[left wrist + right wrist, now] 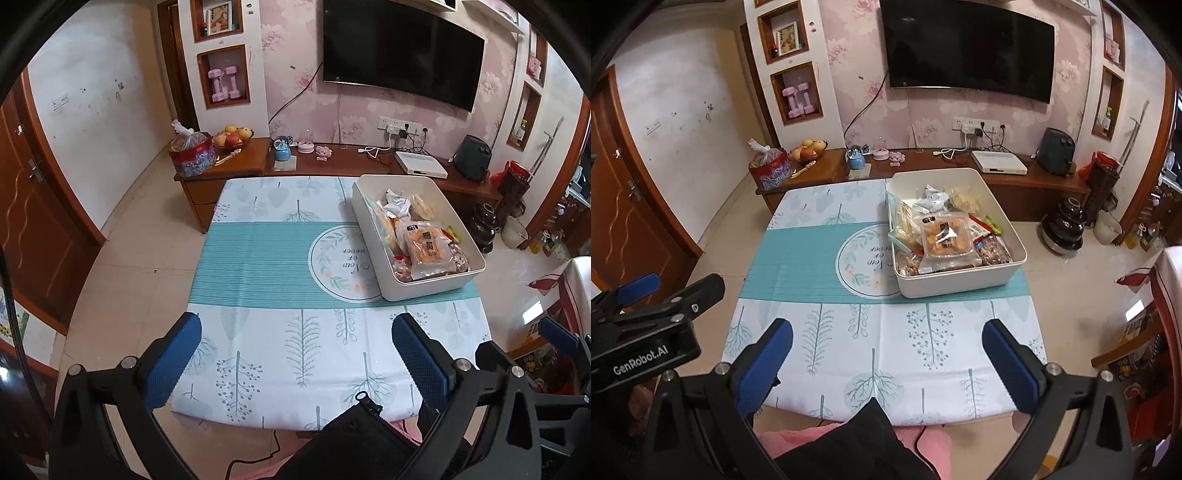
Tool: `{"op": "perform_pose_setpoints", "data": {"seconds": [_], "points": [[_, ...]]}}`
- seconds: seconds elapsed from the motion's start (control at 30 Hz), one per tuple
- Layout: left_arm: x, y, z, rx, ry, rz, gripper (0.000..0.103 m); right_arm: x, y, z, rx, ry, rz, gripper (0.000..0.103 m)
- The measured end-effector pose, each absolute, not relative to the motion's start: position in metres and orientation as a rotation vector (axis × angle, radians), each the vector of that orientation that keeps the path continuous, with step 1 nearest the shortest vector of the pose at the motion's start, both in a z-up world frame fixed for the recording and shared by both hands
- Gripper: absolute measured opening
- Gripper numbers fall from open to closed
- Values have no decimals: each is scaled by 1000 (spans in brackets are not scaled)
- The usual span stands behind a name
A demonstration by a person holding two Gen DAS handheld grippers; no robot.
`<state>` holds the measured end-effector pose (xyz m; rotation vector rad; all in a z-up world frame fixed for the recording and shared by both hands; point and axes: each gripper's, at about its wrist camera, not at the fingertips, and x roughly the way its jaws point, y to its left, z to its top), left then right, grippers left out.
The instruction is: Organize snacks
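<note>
Both my claws hang spread wide with nothing between their blue pads: the left claw point(295, 354) and the right claw point(886, 354), each over the near edge of the worktop point(258, 258) with its teal-and-white leaf-print cloth. Farther back, on the right, sits the white rectangular plastic bin point(960, 280), filled with packaged snacks point(945, 236).

Left gripper point(297, 334), right gripper point(888, 334) agape.

Wall television point(402, 48), fruit bowl point(233, 137), pink dumbbells point(224, 84), white router point(421, 164)
</note>
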<state>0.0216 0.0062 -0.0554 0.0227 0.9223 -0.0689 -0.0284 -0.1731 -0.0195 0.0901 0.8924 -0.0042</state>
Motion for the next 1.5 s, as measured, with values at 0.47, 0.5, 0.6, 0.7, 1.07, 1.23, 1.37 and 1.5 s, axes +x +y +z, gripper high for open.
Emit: {"op": "perform_pose_setpoints", "data": {"seconds": [0.47,0.5,0.6,0.7,1.07,1.23,1.37,1.5], "points": [[26,-2,-63,48,960,-85,103,-26,-180,-23,108,910,-8,103],[26,-3,-64,49,961,-85,103,-26,-180,-23,107,910,-7,103],[26,-3,-64,52,962,-84,103,-25,-181,-26,109,918,-7,103],[26,-4,-64,52,961,-86,103,-25,-181,-28,112,919,-8,103],[29,0,-69,52,972,-104,103,-24,-183,-31,122,922,-25,103],[31,-1,-70,55,970,-106,103,-24,-183,-30,124,922,-27,103],[33,-1,-69,54,967,-107,103,-23,-184,-30,123,922,-26,103],[34,-1,-66,54,960,-108,103,-23,-183,-30,124,921,-26,103]]}}
